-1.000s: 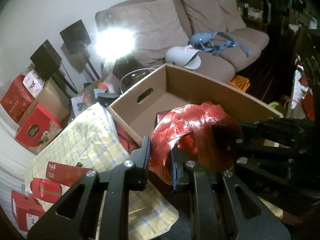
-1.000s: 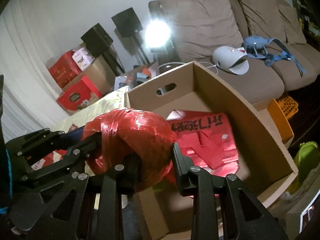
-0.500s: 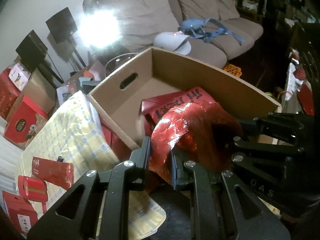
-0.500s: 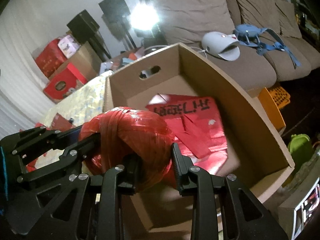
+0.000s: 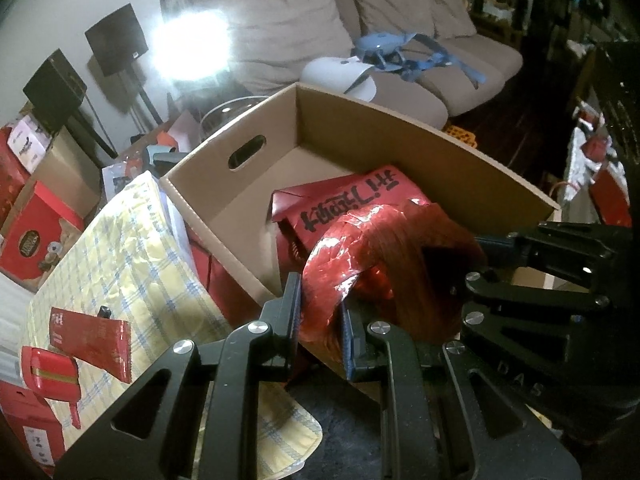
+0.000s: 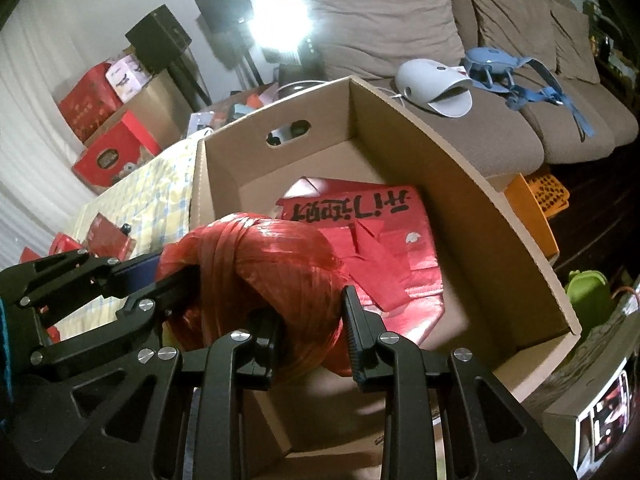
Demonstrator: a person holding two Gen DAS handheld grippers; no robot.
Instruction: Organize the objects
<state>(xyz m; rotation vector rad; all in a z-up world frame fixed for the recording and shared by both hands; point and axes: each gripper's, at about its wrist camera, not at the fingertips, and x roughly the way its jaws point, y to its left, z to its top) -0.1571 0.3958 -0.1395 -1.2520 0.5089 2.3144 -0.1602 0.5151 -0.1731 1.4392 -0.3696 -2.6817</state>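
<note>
L gripper [image 5: 320, 322]: you've got it clamped on the near-left edge of the red raffia bundle [image 5: 384, 264]; shiny red film pinched btwn the pads.
R gripper [image 6: 310, 332]: clamped on the same bundle's near side; strands bulge out above the fingers [image 6: 356, 332].
Both grippers: angled steeply down, tips meeting at the bundle from opposite sides. Your R gripper shows at the right of the left wrist view, your L gripper at the left of the right wrist view.
Red raffia bundle: held by both grippers, at the near edge of the cardboard box [image 6: 460, 184]. Can't tell whether it touches the box rim or floor.
Cardboard box: open top, handle slot [image 5: 247, 152] in its far-left wall. Couch just behind its far wall.
Red bag [image 6: 360, 216]: lies flat on the box floor w/ black handwriting on it, right beyond the bundle.
Yellow checked cloth [image 5: 132, 264]: spread just left of the box, touching its left wall.
On the cloth: flat red packet [image 5: 92, 332] and a red case [image 5: 50, 372] near the cloth's near-left corner.
Couch [image 5: 288, 32]: brown; white helmet-like item [image 6: 434, 84] and blue strap gear [image 6: 504, 70] on the seat.
Bkgd left: red gift boxes [image 6: 116, 148], two black speakers [image 6: 224, 0] on stands, bright lamp glare.
</note>
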